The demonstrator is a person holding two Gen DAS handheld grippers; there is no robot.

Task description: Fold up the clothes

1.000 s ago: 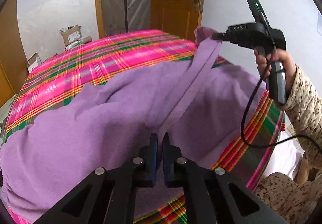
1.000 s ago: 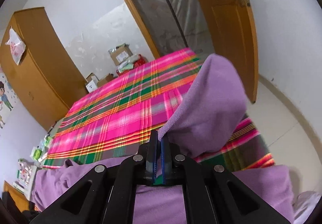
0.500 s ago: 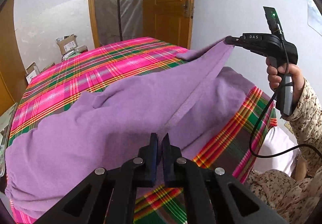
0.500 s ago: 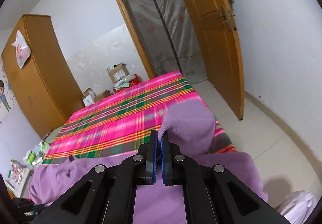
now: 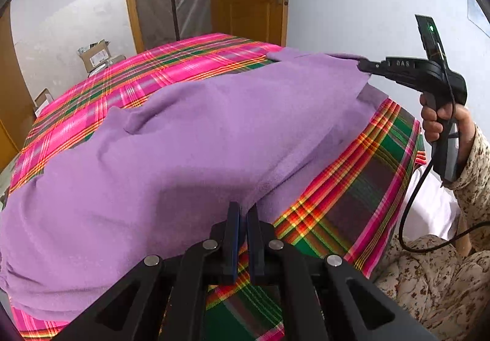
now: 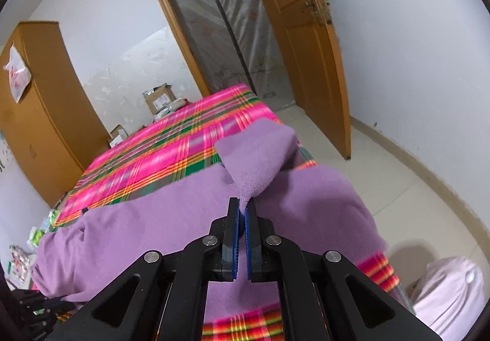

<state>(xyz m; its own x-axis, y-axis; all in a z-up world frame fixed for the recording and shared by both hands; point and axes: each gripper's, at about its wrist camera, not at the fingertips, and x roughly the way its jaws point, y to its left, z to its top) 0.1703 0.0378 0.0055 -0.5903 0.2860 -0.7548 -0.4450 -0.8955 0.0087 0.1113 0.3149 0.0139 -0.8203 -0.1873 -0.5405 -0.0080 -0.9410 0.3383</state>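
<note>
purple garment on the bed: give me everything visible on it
The purple fleece-like garment is soft, matte and plain, with a gathered hem at one end. It lies spread across the pink plaid bedcover. The left gripper pinches its near edge, and the right gripper pinches a folded-over flap raised slightly off the bed.

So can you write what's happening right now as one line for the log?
left hand-held gripper: shut on purple garment | right hand-held gripper: shut on purple garment | garment on plaid bedspread

Bed with pink plaid cover (image 5: 190, 65), purple garment (image 5: 171, 142) spread across it
</note>
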